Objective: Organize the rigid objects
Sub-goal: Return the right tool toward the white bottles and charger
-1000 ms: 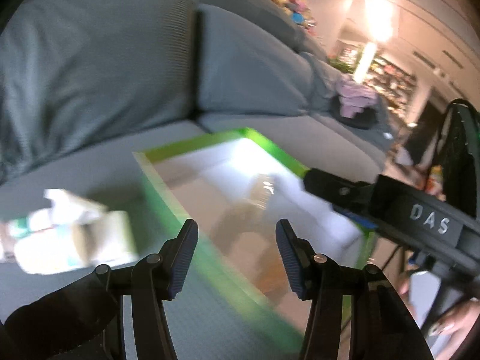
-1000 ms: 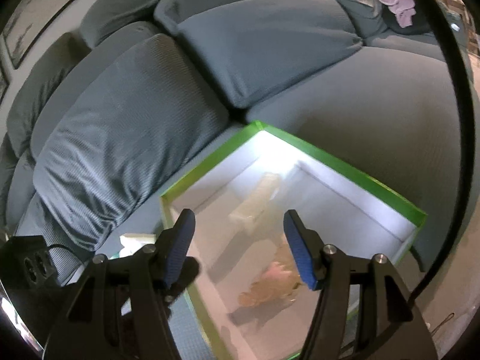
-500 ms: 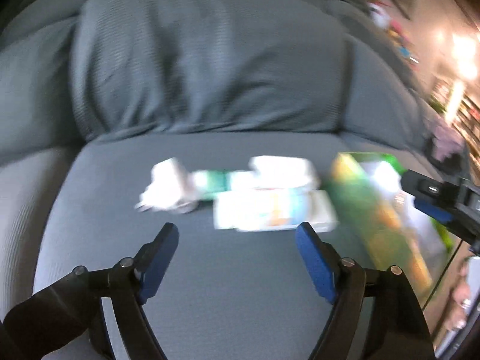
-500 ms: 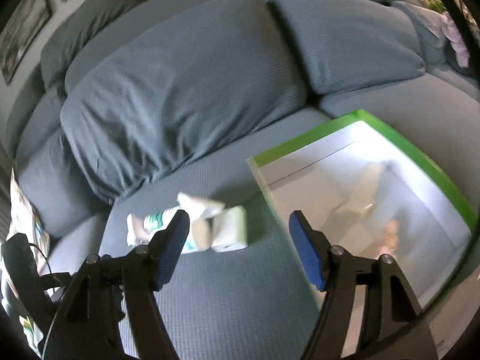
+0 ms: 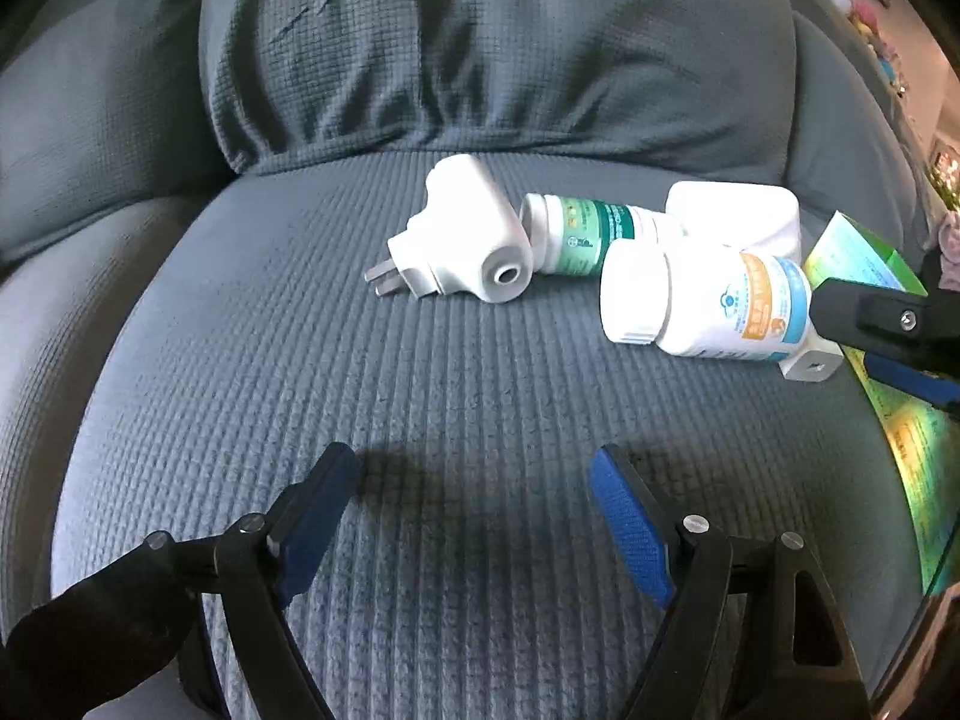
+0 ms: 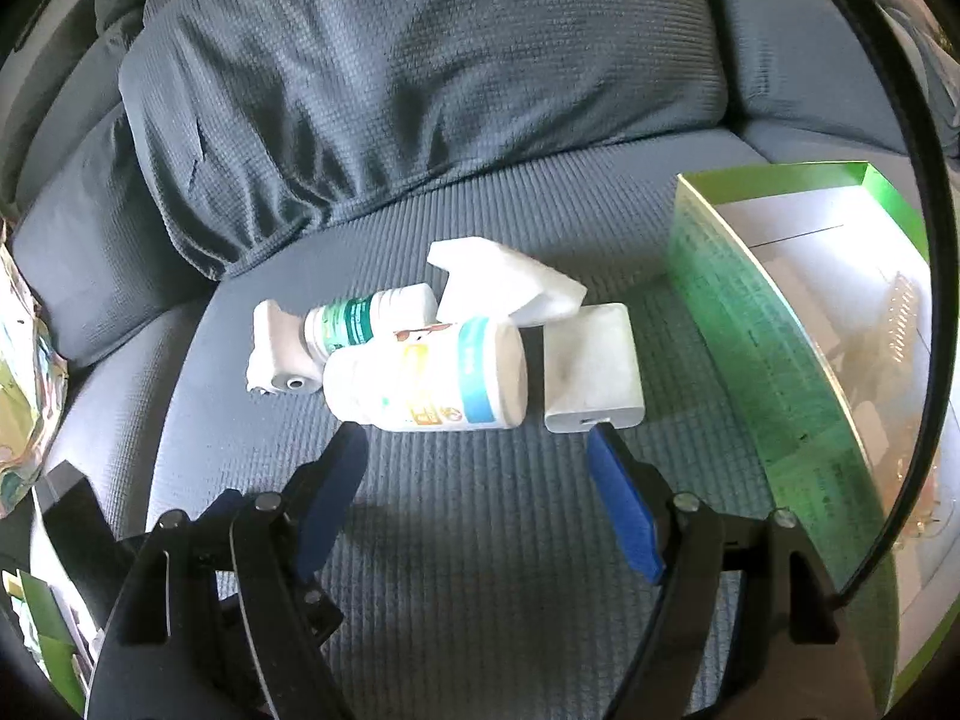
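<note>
Green box (image 6: 780,372) interior shows only past the opening, empty right gripper (image 6: 477,450).

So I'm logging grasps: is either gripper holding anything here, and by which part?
Nothing is held. The left gripper stands open over bare cushion; the right gripper, jaws opening, is just short of the orange-labelled bottle.

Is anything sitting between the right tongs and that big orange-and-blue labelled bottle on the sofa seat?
Nothing visible. The right tongs, jaws opening and empty, face the orange-and-blue bottle across bare sofa cushion. The white charger block lies beside the bottle, by the right fingertip, not in the path.
</note>
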Action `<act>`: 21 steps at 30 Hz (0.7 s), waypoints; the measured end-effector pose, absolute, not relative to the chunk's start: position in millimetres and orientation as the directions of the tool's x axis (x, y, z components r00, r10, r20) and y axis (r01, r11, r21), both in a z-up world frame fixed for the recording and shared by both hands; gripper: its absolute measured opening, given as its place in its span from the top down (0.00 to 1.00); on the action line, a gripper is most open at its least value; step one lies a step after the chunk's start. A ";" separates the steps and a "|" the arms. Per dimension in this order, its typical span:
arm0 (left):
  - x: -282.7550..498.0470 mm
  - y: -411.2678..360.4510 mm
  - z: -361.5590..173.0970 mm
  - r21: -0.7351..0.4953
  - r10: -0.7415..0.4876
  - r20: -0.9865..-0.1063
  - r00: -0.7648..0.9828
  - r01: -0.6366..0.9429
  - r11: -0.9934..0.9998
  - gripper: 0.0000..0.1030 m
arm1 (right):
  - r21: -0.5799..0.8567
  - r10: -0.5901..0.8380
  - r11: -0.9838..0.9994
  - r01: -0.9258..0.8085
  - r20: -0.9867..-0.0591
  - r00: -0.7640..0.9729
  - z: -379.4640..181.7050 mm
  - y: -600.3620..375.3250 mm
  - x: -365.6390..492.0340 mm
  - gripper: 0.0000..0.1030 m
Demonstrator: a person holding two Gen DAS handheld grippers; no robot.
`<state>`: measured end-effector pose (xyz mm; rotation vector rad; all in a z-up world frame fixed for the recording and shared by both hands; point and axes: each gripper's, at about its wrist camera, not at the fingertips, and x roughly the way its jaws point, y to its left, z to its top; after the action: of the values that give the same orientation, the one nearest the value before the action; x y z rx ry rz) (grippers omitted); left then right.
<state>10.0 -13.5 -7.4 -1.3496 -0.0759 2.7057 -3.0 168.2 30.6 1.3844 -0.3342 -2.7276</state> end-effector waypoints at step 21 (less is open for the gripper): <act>2.2 -9.0 -15.5 -0.061 0.077 -0.813 -0.578 -0.047 -0.997 0.00 | 0.239 -0.139 -0.966 -0.101 -0.805 -0.577 30.8 173.9 1.0 0.27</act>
<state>2.2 -9.0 -15.5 -1.4082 -0.0503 2.7299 1.0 173.9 30.8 1.4339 -0.4069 -2.7409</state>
